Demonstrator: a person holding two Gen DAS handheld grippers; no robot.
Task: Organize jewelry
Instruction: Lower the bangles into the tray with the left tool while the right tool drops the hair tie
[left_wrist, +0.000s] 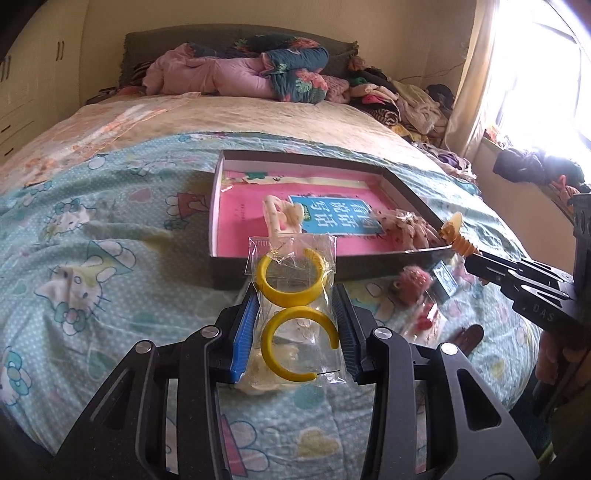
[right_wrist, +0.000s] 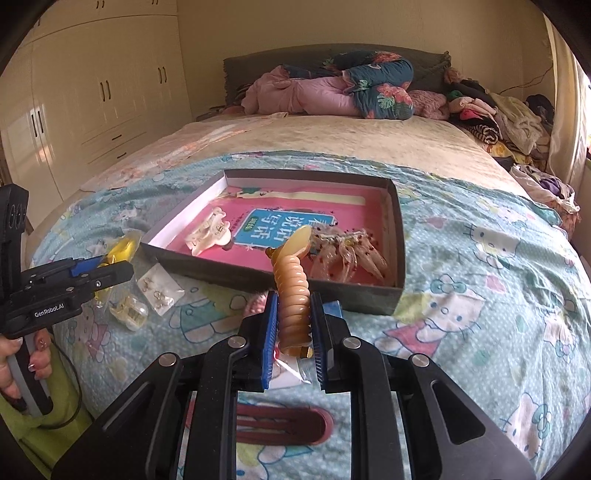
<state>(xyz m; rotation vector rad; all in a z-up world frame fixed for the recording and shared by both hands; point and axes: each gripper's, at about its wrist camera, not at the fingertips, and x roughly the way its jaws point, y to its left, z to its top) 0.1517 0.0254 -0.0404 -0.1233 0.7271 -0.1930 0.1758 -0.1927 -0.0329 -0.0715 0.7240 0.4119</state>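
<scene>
L gripper (left_wrist: 295, 325): closed on a clear plastic bag (left_wrist: 291, 314) containing two yellow C-shaped hoop earrings (left_wrist: 290, 280); blue pads press both bag edges, lower centre of L wrist view. Bag is lifted clear of the bedspread (left_wrist: 92, 258).

R gripper (right_wrist: 293, 325): closed on a ribbed amber hair clip (right_wrist: 291, 295), held nearly upright, lower centre of R wrist view. Clip's flat rounded tip overlaps the box's near wall in the frame.

Shallow dark box (right_wrist: 266, 273): centre of both views, on the bedspread. Contents: pink book w/ blue label (right_wrist: 288, 221) on the floor of the box, white claw clip (right_wrist: 207, 232) at left, speckled translucent claw clip (right_wrist: 347, 251) at right.

Loose items on the bedspread, R wrist view: small bag of earrings (right_wrist: 159, 291) and pale yellow clip (right_wrist: 129, 312) at left-centre, dark red oval hair clip (right_wrist: 284, 424) at bottom centre under the gripper.

A hand (right_wrist: 22, 354) grips the L gripper's handle, lower left of R wrist view.
</scene>
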